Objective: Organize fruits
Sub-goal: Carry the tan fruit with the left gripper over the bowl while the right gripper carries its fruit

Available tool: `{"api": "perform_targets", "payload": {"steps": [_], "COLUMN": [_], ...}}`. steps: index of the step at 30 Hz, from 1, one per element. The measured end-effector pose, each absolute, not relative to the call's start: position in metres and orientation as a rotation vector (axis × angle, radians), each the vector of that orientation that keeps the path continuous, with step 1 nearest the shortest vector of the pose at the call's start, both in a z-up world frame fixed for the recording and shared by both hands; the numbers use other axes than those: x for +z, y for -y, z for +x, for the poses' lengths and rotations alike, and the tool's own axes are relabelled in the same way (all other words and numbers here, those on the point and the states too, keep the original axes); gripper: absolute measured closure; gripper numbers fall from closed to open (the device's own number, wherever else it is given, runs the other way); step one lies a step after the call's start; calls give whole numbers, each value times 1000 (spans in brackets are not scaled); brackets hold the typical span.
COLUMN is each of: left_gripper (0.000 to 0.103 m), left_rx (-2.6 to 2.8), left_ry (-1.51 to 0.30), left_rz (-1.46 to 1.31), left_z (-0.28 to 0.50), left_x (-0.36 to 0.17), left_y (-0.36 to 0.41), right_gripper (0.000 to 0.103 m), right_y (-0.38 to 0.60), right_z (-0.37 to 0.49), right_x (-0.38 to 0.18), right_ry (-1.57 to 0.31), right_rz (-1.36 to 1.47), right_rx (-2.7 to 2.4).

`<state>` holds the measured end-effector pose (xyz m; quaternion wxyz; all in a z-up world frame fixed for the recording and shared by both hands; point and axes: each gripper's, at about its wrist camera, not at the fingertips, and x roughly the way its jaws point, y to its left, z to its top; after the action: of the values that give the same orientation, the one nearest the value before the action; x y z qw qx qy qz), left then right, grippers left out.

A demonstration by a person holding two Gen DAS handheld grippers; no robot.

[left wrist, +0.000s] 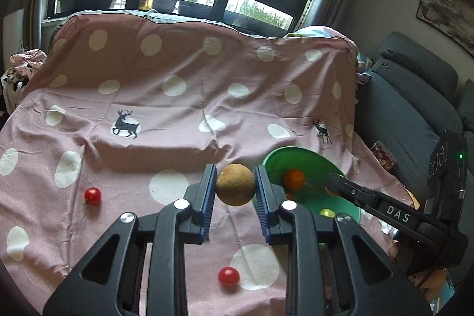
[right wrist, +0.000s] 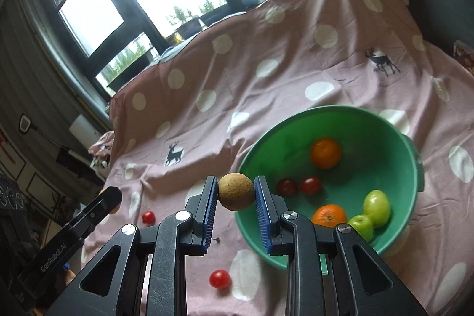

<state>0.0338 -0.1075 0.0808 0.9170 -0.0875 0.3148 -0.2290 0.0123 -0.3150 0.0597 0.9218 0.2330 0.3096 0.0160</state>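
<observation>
Between the blue ribbed pads of the left gripper (left wrist: 235, 188), at the lower middle of the left wrist view, sits a round brown rough-skinned fruit (left wrist: 235, 185). The jaws are clenched on its two sides, so it hangs clear above the pink cotton sheet with white dots and deer prints (left wrist: 177, 73). The right gripper (right wrist: 236, 191) grasps a second brown round fruit (right wrist: 236, 191) in the same way, at the lower middle of its own view. Each fruit is pinched at about its widest part, which I think keeps it from slipping out during the carry.

To the right of centre in the right wrist view stands the wide green plastic bowl (right wrist: 296, 135). It already holds two oranges (right wrist: 326, 153), two dark red cherry tomatoes (right wrist: 310, 185) and two green plums or small apples (right wrist: 376, 208). The right gripper's fruit is just beside the left rim of the bowl, so this one seems close to being dropped in.

Two red cherry tomatoes (left wrist: 228, 276) lie loose on the sheet, one at lower centre and one at left (left wrist: 92, 195) in the left wrist view, well apart from the bowl. I judge they are left for later.
</observation>
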Motion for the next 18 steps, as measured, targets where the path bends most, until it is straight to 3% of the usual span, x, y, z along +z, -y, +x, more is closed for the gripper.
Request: {"api": "perform_targets", "payload": {"steps": [18], "left_gripper": [77], "left_rx": [-698], "left_ry": [-751], "left_rz": [-64], "left_z": [33], "left_x": [50], "left_y": [236], "right_gripper": [76], "right_y": [409], "right_z": [-7], "right_x": [31], "right_ry": [-637], "right_rz": [699], "right_rx": [-142]}}
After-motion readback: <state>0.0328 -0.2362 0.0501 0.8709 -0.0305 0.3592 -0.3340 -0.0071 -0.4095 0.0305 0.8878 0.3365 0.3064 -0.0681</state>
